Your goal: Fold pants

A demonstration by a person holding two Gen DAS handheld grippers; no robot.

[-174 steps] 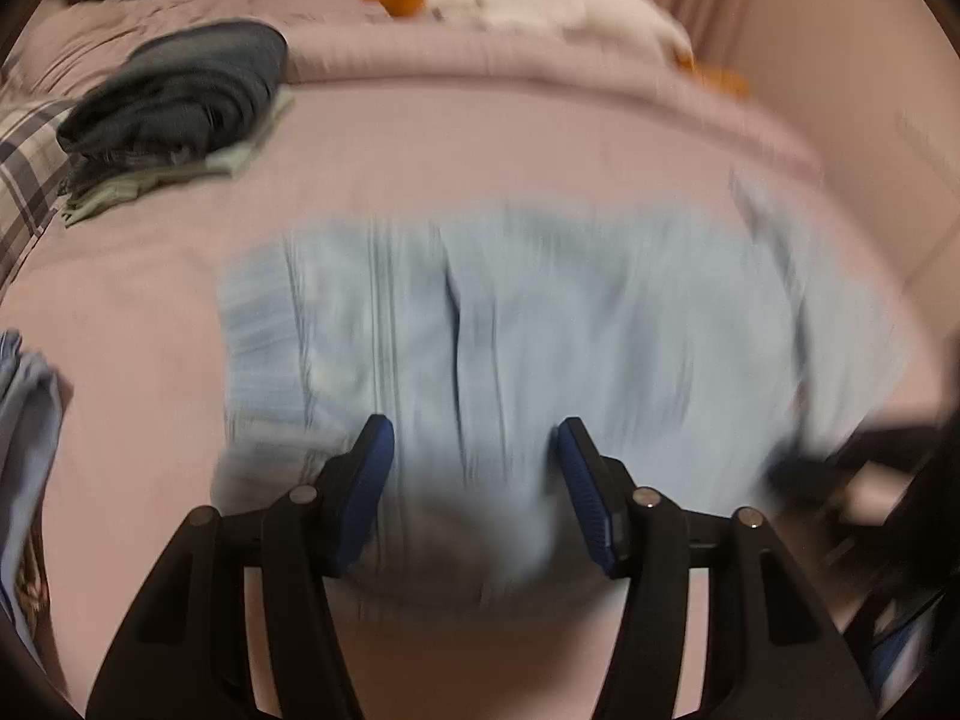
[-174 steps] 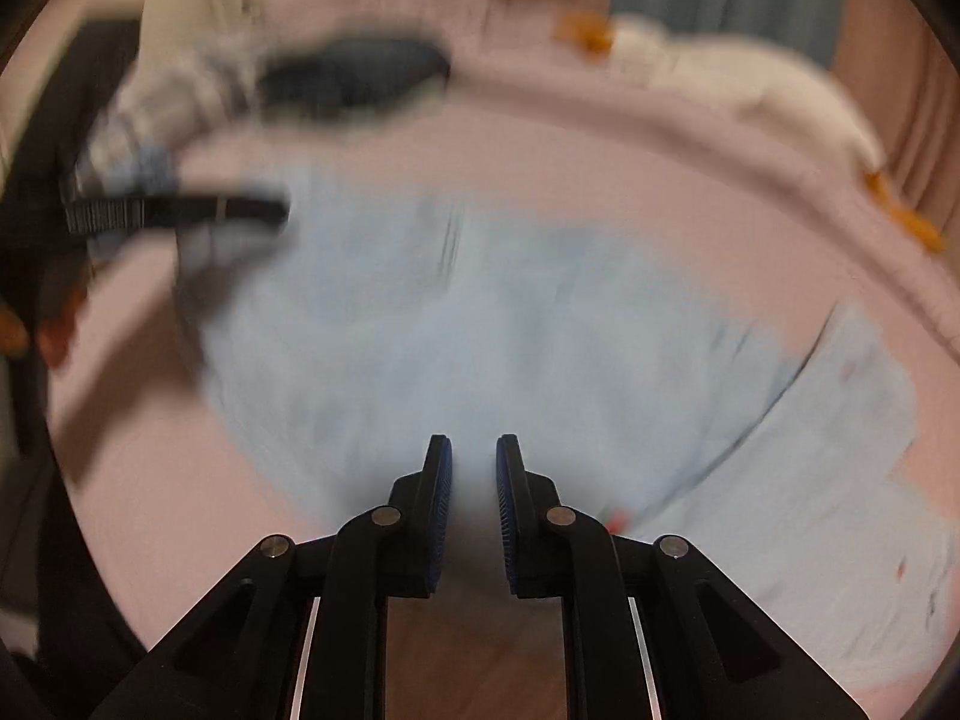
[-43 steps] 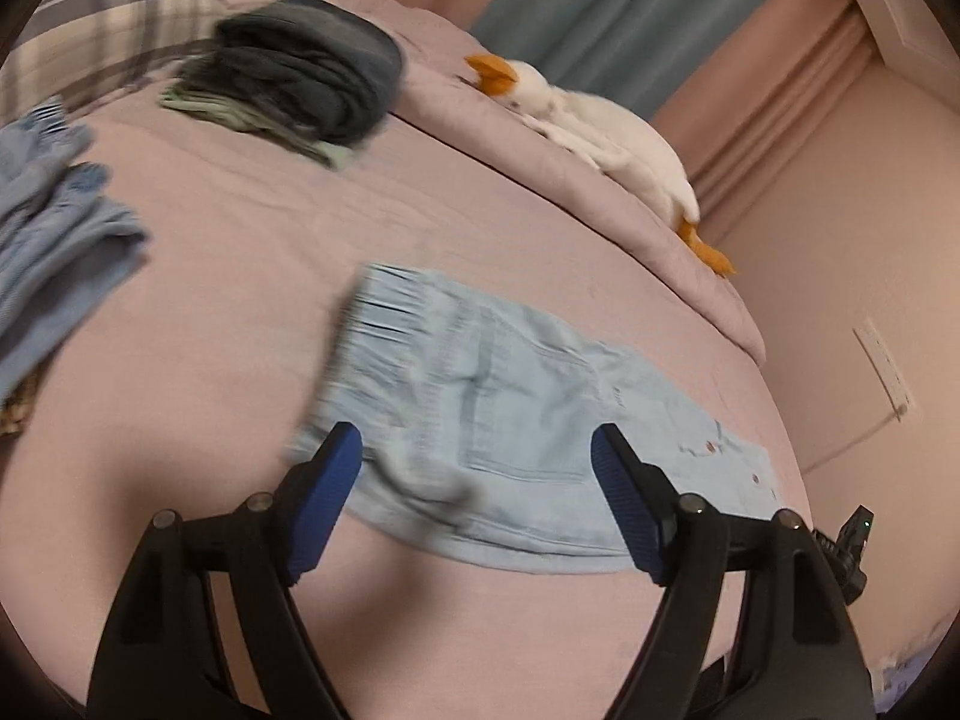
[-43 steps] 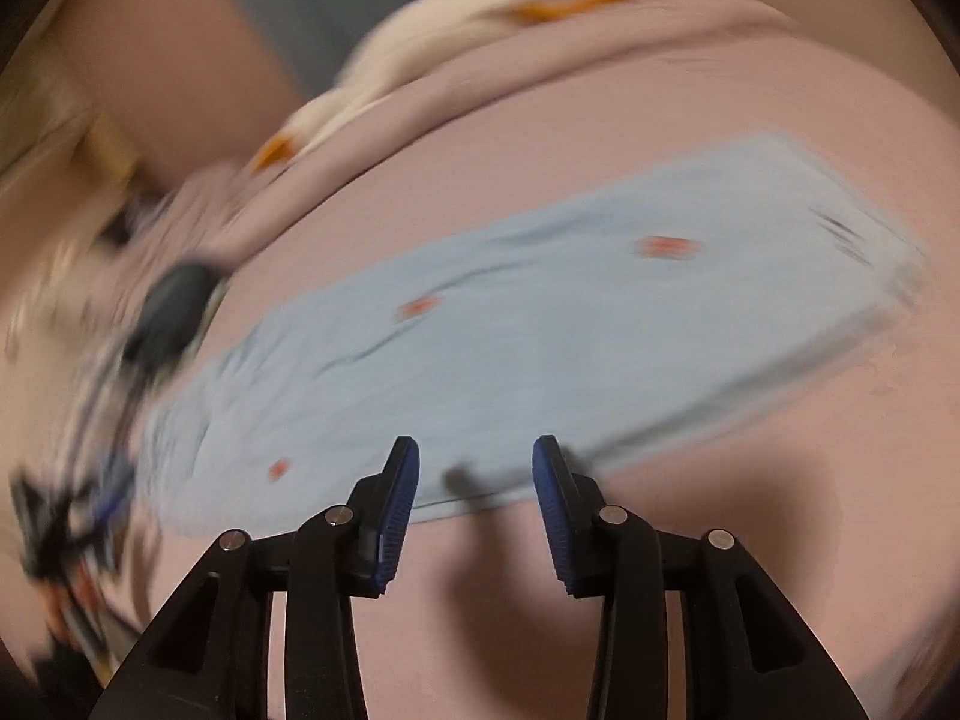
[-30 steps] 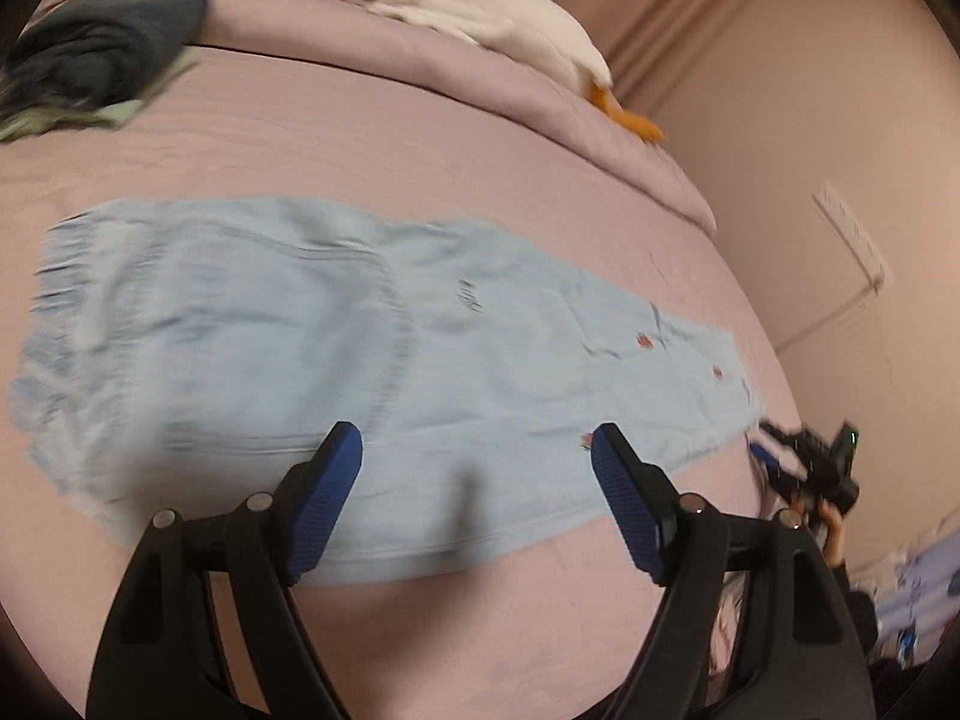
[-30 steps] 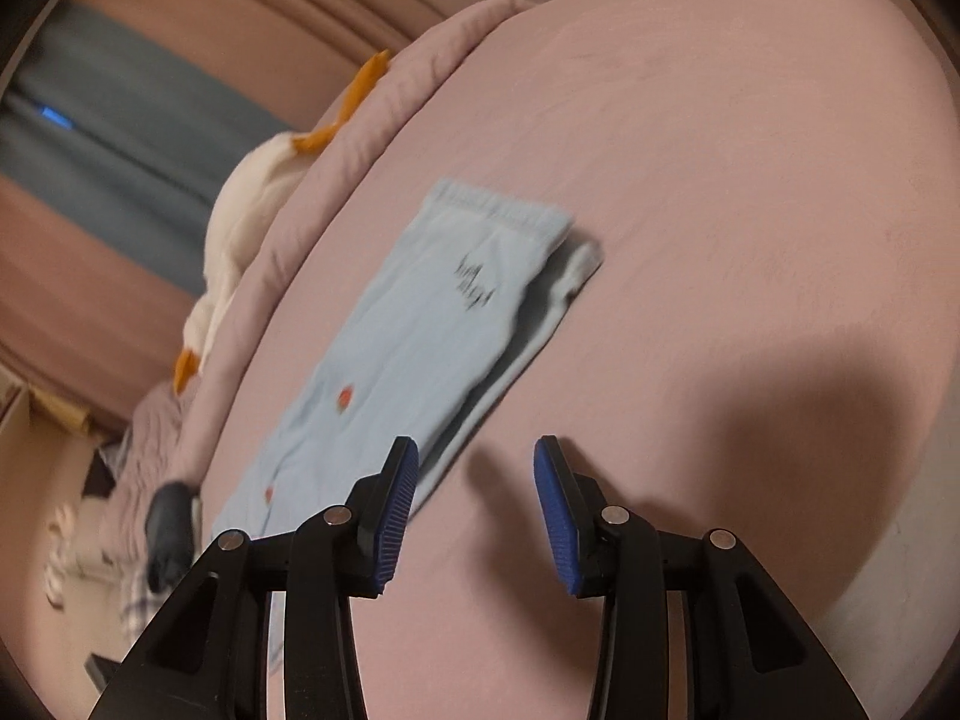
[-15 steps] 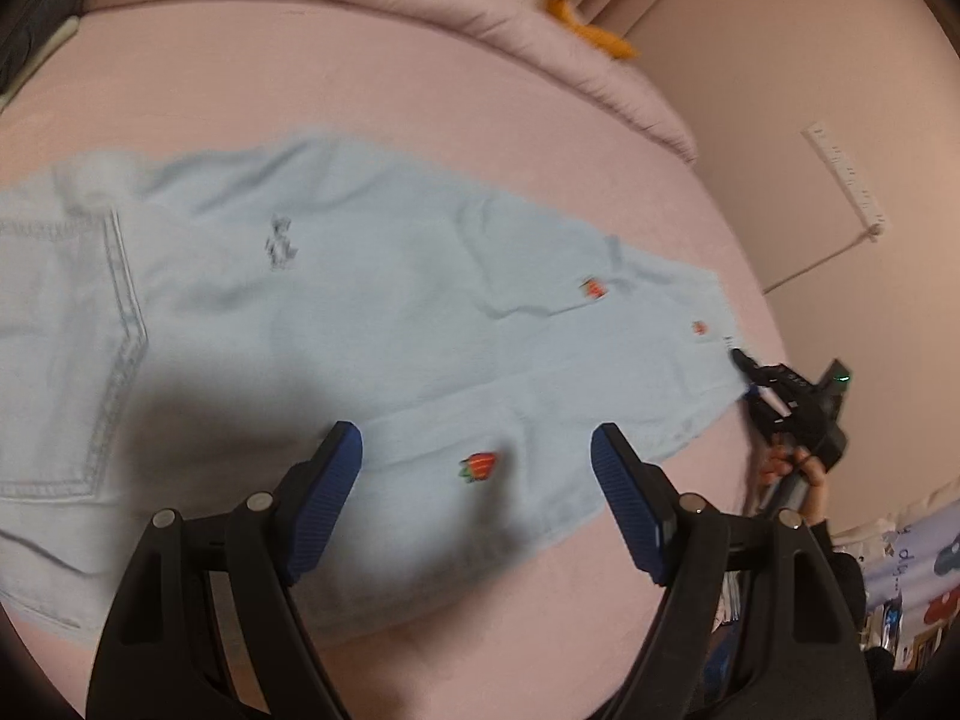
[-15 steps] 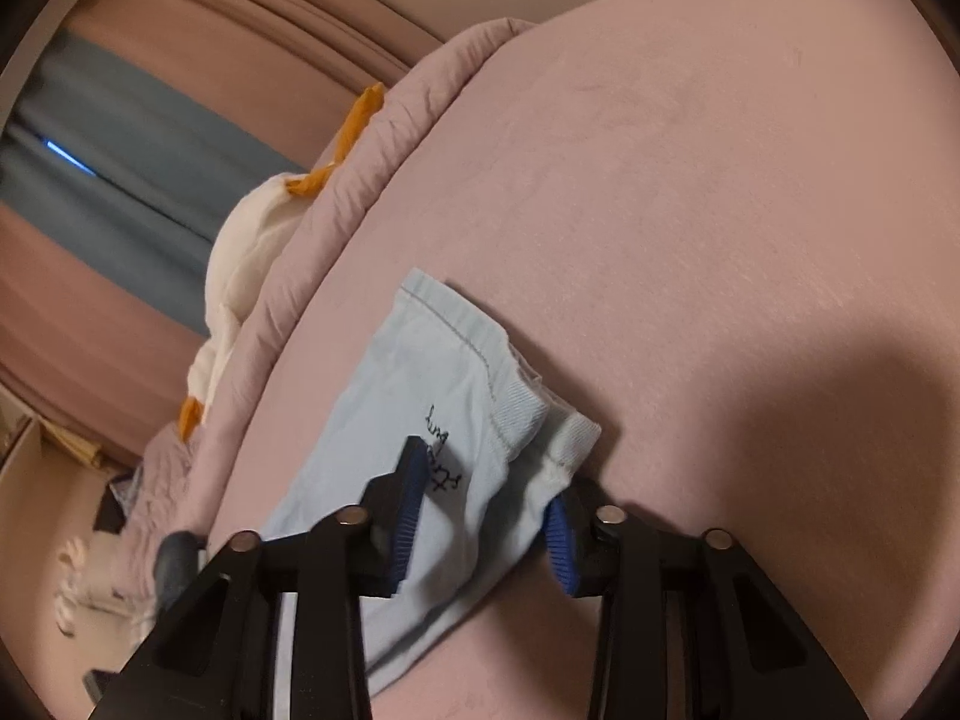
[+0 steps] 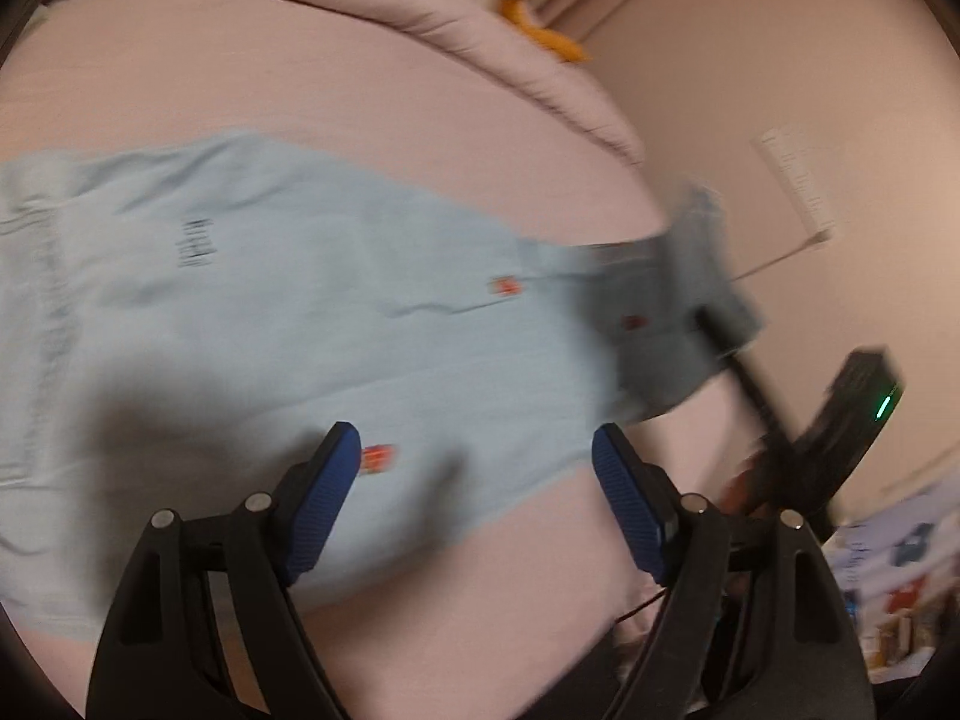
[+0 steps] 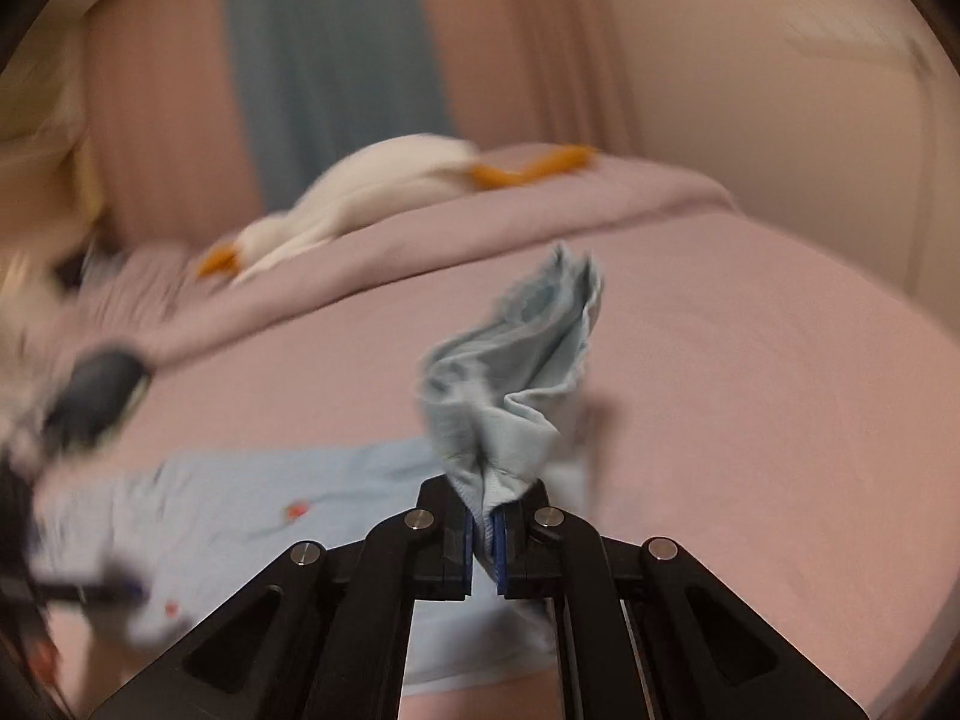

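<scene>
Light blue pants [image 9: 288, 324] with small red motifs lie folded lengthwise on the pink bed. My left gripper [image 9: 477, 495] is open, hovering just above the lower leg part near the front edge. My right gripper [image 10: 483, 531] is shut on the leg hems [image 10: 522, 372] and holds them lifted off the bed. In the left wrist view the raised hems [image 9: 678, 324] and the right gripper [image 9: 744, 372] show blurred at the right.
A white plush duck [image 10: 372, 186] lies on the rolled pink duvet [image 9: 420, 18] at the back. A dark folded garment [image 10: 99, 390] sits at the left. The wall is close on the right, and the bed's edge is just below the grippers.
My right gripper closed on the leg hems and lifted them off the bed. My left gripper slid along the pants toward the leg end, still open.
</scene>
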